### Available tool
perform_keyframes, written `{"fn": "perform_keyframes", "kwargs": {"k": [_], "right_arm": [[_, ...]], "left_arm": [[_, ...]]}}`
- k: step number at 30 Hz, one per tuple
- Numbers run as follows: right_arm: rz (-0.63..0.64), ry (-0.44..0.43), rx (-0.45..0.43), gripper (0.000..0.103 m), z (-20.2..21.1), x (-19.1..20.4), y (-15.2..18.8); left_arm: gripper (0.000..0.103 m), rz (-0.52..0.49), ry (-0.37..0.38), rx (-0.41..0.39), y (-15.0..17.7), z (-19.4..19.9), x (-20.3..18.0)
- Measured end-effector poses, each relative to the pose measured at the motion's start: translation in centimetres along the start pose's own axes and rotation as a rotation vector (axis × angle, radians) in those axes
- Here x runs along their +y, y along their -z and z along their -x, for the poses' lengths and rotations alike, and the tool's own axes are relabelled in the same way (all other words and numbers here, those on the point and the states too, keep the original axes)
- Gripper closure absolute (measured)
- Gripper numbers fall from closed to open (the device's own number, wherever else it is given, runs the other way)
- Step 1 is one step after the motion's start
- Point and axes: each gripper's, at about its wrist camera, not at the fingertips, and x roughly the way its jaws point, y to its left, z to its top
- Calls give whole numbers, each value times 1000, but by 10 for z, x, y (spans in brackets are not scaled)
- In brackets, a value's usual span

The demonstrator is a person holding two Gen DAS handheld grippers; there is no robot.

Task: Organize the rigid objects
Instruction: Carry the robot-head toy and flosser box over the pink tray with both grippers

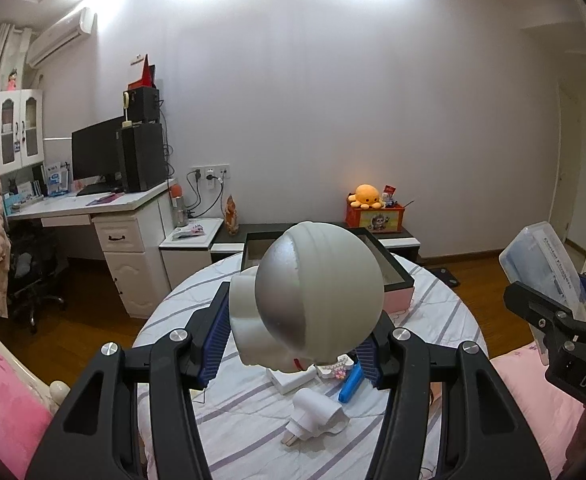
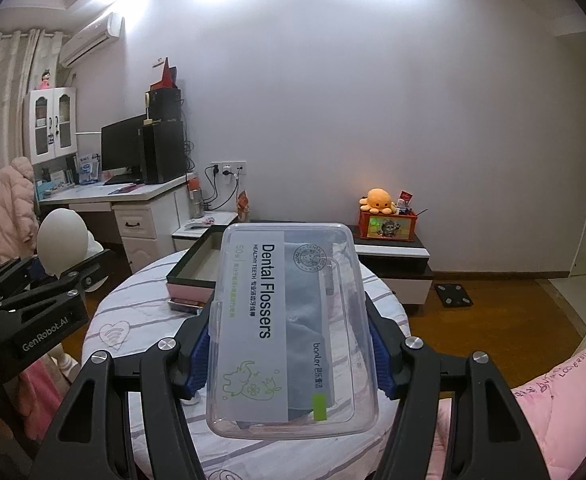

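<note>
Blue-padded left gripper [image 1: 293, 344] clamps the white figure [image 1: 317, 300]; the right gripper [image 2: 289, 356] clamps the floss box [image 2: 289, 320]. Both loads hang above the round table [image 2: 109, 320]. Likely destination: the open tray [image 2: 189, 268] at the far edge. Keep both grips firm and lower each load level.

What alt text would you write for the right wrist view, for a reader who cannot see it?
The right gripper holds a clear Dental Flossers box between its jaws, above a striped round table. An open dark tray sits beyond.
</note>
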Motion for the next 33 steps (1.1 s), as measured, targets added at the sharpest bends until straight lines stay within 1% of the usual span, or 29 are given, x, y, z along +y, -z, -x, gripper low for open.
{"fn": "perform_keyframes", "kwargs": {"k": [8, 12, 19, 24, 27, 30, 33], "right_arm": [[-9, -6, 7, 39, -4, -10, -2], [-8, -10, 19, 39, -13, -11, -4], [-21, -9, 30, 38, -39, -16, -11], [-30, -6, 43, 38, -73, -23, -24], [-21, -1, 61, 38, -105, -25, -35], [-15, 2, 89, 38, -139, -28, -43], [-14, -1, 133, 38, -179, -33, -48]], "left_arm": [[47, 13, -26, 12, -2, -7, 0], [47, 14, -20, 26, -5, -16, -2], [47, 18, -32, 57, -18, -56, -2], [47, 16, -16, 89, -34, -103, 0], [47, 6, -17, 130, -42, -141, 0], [47, 1, 9, 193, -49, -183, -2], [47, -4, 24, 275, -52, -229, -2]]}}
